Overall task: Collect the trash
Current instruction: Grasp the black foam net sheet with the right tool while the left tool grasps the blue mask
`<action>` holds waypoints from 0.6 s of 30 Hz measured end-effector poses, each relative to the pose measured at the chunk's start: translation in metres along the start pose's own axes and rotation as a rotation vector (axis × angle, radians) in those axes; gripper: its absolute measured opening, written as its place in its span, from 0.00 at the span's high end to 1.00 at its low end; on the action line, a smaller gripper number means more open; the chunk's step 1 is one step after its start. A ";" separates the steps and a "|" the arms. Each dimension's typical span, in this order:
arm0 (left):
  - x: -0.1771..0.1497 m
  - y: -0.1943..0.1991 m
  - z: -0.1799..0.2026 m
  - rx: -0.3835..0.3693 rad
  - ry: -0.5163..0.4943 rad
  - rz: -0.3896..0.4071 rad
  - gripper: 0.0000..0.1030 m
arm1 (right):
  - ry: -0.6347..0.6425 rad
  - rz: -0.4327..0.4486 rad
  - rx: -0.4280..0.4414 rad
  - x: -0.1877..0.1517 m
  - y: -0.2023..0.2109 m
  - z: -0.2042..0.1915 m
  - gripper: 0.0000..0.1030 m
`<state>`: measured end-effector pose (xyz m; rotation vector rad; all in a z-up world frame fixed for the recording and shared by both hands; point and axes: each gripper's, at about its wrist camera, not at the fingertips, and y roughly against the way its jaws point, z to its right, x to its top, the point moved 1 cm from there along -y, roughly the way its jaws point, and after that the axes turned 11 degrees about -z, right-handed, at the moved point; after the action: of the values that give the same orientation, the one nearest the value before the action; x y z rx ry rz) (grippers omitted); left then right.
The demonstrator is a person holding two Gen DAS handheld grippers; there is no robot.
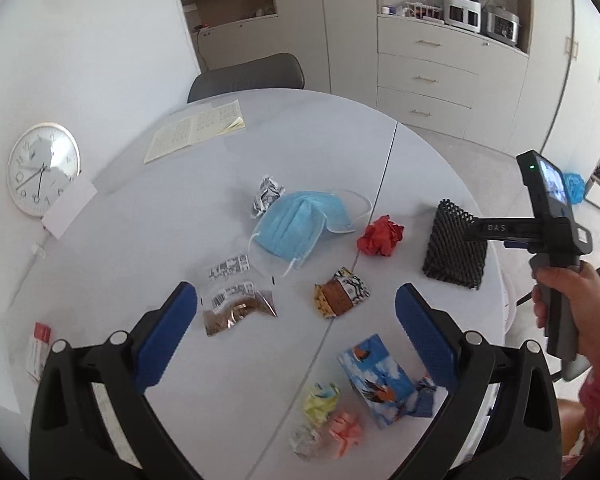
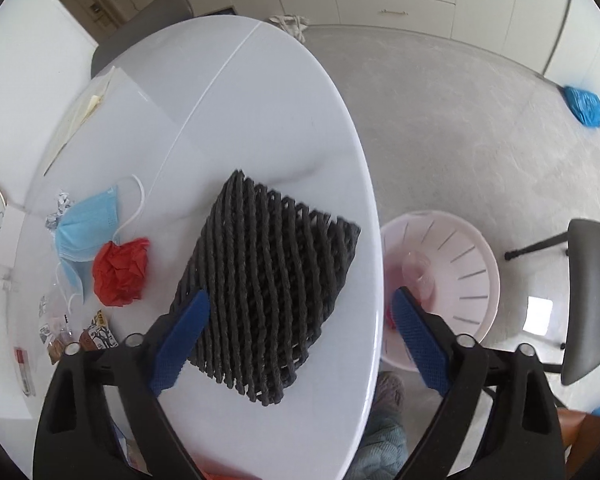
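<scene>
A round white table carries scattered trash: a blue face mask, a red paper ball, a patterned snack wrapper, a clear bag of brown bits, a blue printed packet and small paper balls. My left gripper hovers open above them, holding nothing. A black foam mesh piece lies by the table's edge. My right gripper stands open over it; the left fingertip is at the mesh's side, the right one hangs past the table edge.
A pale pink bin stands on the floor just beyond the table edge. A wall clock and an open notebook lie at the table's far side. Grey chairs stand nearby. A person's hand grips the right tool.
</scene>
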<state>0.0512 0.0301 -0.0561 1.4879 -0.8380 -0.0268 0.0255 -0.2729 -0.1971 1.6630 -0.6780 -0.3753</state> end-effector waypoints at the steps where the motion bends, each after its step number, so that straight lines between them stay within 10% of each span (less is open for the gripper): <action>1: 0.007 -0.011 -0.002 0.007 -0.035 0.005 0.08 | -0.004 -0.002 -0.002 -0.001 -0.002 -0.001 0.23; 6: 0.043 -0.062 -0.009 -0.043 -0.101 -0.044 0.08 | -0.028 -0.007 -0.024 -0.004 -0.014 -0.005 0.53; 12: 0.084 -0.118 -0.008 -0.169 0.055 -0.168 0.13 | 0.019 0.013 -0.004 -0.004 -0.012 -0.007 0.85; 18: 0.103 -0.160 0.002 -0.134 0.186 -0.268 0.24 | 0.074 0.011 0.080 0.003 -0.005 0.000 0.88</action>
<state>0.1999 -0.0450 -0.1474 1.4421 -0.4745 -0.1389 0.0286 -0.2745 -0.2014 1.7395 -0.6537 -0.2807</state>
